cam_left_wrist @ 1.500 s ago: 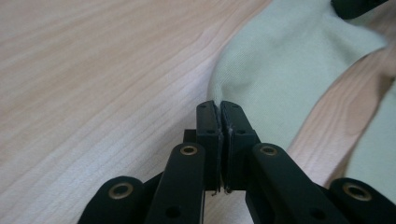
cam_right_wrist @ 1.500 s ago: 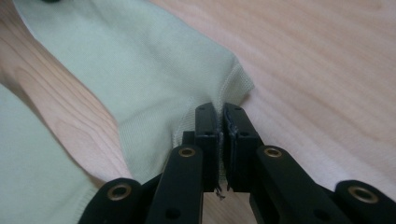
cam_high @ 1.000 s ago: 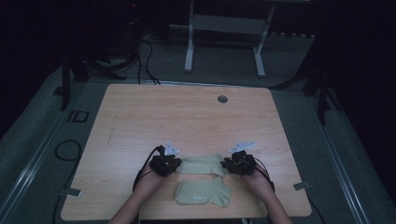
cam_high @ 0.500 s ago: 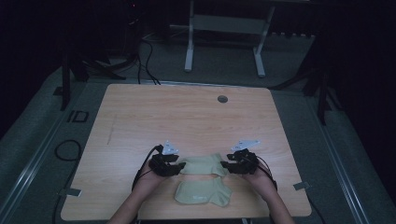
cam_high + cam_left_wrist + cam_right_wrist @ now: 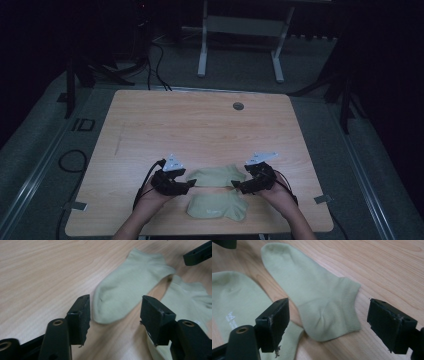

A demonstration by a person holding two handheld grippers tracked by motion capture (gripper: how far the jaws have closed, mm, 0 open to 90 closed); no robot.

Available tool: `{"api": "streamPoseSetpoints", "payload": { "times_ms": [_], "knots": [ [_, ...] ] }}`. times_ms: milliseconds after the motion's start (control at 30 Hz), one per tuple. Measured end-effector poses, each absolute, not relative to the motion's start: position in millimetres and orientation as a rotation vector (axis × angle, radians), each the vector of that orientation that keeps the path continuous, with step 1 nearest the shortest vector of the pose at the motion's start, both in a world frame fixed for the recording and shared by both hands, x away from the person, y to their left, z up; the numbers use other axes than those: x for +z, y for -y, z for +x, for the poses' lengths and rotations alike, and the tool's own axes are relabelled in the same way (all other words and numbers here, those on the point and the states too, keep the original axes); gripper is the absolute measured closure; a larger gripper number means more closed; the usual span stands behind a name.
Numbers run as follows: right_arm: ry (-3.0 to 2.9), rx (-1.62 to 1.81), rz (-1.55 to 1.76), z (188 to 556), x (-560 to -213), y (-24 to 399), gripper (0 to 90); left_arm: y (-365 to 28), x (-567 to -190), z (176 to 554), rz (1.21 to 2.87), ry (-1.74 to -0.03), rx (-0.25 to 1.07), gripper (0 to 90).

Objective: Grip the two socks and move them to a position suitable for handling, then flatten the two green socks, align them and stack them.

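On the table (image 5: 150,125), near its front edge, your two socks lie flat: far sock (image 5: 215,176), near sock (image 5: 217,206) beside it. Your left gripper (image 5: 190,186) and right gripper (image 5: 236,186) have just opened, jaws apart, holding nothing

Your right gripper (image 5: 328,325) has just been opening its jaws, which now stand wide apart at the bottom of the frame with nothing pinched. Between them lies the cuff of a pale green sock (image 5: 317,290), flat on the wooden table (image 5: 387,267). A second sock (image 5: 234,305) sits at the left, and another gripper's black jaw tip (image 5: 224,243) shows at the upper left corner.
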State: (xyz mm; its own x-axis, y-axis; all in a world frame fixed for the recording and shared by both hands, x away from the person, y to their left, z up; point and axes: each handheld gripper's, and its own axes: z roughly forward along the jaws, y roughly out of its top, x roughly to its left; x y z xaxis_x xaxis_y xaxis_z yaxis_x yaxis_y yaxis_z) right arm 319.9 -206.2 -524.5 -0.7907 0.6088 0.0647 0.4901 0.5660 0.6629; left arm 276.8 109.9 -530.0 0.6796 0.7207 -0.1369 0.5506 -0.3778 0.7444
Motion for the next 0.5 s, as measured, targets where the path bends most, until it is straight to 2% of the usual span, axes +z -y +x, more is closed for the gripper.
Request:
{"api": "streamPoseSetpoints", "payload": {
  "times_ms": [300,500],
  "knots": [
    [-2.610,1.090,0.980,307,-518,209,18.0,-112,-522,254,2.084,-0.956,0.252,37.5],
    [-2.590,1.174,0.938,284,-509,210,14.6,-104,-521,234,2.096,-0.928,0.220,37.4]
  ]
}}
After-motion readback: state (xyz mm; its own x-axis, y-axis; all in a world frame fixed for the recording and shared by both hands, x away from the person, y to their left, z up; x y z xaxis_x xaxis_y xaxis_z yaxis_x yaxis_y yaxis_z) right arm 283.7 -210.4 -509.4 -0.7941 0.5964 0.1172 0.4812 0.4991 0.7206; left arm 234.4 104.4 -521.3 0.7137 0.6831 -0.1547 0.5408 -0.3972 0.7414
